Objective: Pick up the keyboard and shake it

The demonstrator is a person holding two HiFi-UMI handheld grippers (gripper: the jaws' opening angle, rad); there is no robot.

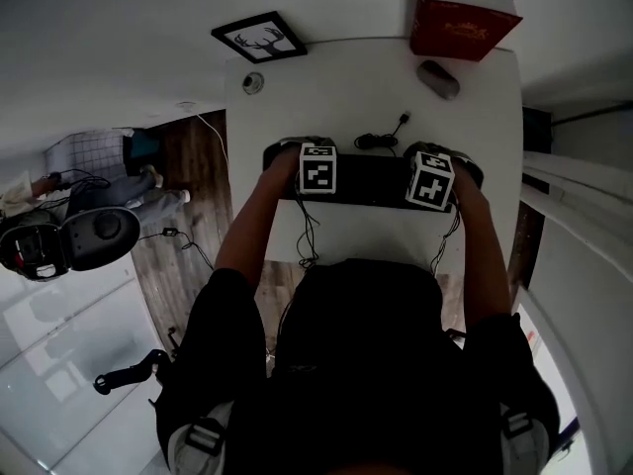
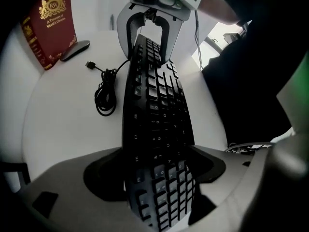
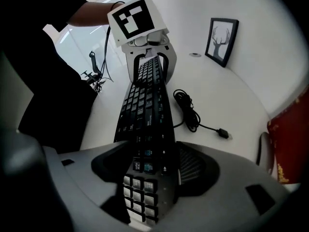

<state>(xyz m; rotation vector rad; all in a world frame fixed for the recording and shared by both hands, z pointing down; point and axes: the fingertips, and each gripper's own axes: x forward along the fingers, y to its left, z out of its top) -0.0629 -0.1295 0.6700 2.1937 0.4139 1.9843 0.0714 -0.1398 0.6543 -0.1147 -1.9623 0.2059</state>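
Observation:
A black keyboard (image 1: 366, 181) lies crosswise near the front edge of the white table (image 1: 336, 87). My left gripper (image 1: 307, 161) holds its left end and my right gripper (image 1: 435, 171) its right end, both pointing steeply down. In the left gripper view the keyboard (image 2: 157, 110) runs between my left gripper's (image 2: 154, 163) jaws, its edges against both pads. The right gripper view shows the keyboard (image 3: 145, 105) held the same way by my right gripper (image 3: 154, 163). I cannot tell whether it rests on the table.
A coiled black cable (image 1: 381, 139) lies just behind the keyboard. Farther back are a grey mouse (image 1: 437, 78), a red book (image 1: 460, 18), a framed deer picture (image 1: 259, 38) and a small round object (image 1: 253, 82). Wooden floor lies left of the table.

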